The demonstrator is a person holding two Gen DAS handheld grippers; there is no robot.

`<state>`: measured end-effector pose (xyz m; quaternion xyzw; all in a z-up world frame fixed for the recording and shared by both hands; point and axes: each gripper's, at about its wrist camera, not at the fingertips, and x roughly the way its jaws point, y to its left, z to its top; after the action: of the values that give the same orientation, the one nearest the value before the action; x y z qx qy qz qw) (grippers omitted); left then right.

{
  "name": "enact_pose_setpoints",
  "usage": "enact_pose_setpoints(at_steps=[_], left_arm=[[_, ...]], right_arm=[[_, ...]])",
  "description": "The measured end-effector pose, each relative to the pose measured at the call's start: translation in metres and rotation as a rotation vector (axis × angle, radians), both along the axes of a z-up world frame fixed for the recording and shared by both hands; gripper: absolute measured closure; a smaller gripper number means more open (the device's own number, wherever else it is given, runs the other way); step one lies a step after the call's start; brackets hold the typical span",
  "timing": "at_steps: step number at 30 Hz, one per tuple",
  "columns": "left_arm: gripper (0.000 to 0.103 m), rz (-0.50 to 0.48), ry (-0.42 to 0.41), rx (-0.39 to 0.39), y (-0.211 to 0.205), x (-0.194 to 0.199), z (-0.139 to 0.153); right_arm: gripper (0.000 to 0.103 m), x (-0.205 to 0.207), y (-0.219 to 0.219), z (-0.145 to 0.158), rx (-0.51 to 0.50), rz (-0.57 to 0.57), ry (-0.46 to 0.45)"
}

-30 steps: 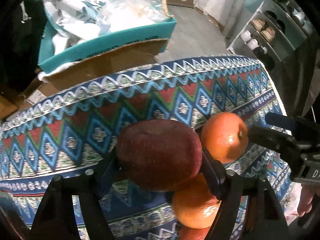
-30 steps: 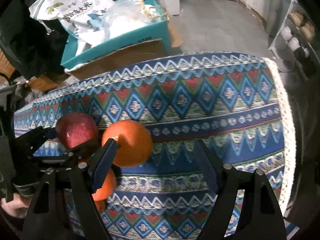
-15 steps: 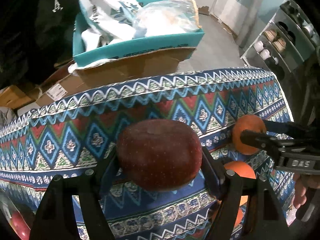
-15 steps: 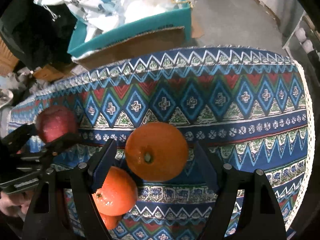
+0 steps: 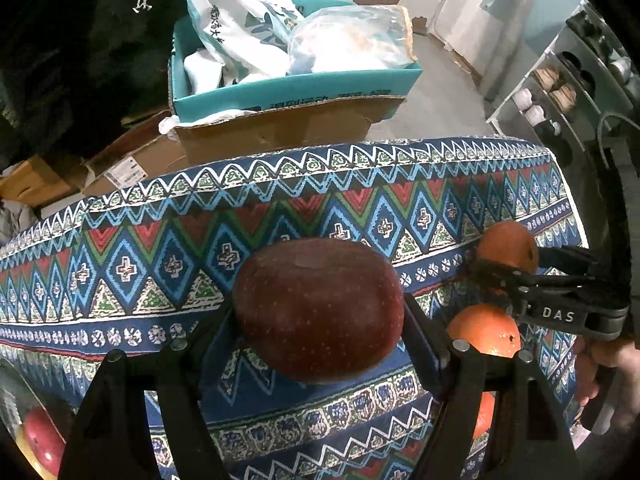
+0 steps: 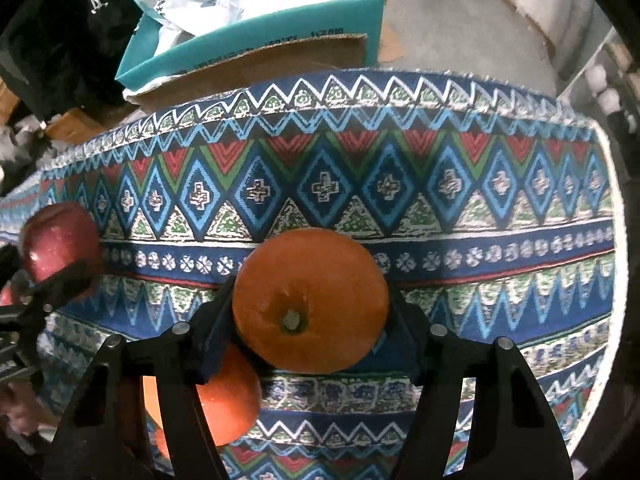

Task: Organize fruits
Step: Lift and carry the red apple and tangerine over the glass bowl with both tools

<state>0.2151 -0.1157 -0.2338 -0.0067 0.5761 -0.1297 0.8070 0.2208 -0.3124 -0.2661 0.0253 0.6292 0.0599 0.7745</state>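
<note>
- Left gripper (image 5: 320, 320): jaws clamped on a dark red apple (image 5: 318, 310), held clear above the patterned cloth (image 5: 240, 216).
- Right gripper (image 6: 310, 320): jaws closing, with an orange (image 6: 310, 300) between them; the pads sit at its sides.
- Second orange (image 6: 230, 396): on the cloth, just beside and below the first, partly behind the right gripper's left finger.
- Another red fruit (image 5: 40, 436): at the left view's lower corner, container unclear.
- Step in hand, as judged: sorting, apple carried, orange being taken.
- Next move calls for: a firm hold on the orange before lifting, without nudging its neighbour.
</note>
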Motion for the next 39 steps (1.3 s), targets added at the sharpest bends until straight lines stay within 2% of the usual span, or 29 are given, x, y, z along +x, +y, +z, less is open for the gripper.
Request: enact_pose_setpoints(at_steps=[12,31,39], left_arm=[[0.025,0.012,-0.049,-0.008,0.011,-0.016,0.026],[0.025,-0.020,-0.213,0.004,0.028,-0.067,0.105],[0.025,-0.012,-0.268,-0.017,0.040,-0.088,0.139]], right_arm=[[0.036,-0.013,0.000,0.051,0.003,-0.002,-0.145],[0.036,-0.052,0.027,0.147,0.028,0.053,-0.345],[0.036,-0.071,0.040,0.182,0.044,0.081,-0.409]])
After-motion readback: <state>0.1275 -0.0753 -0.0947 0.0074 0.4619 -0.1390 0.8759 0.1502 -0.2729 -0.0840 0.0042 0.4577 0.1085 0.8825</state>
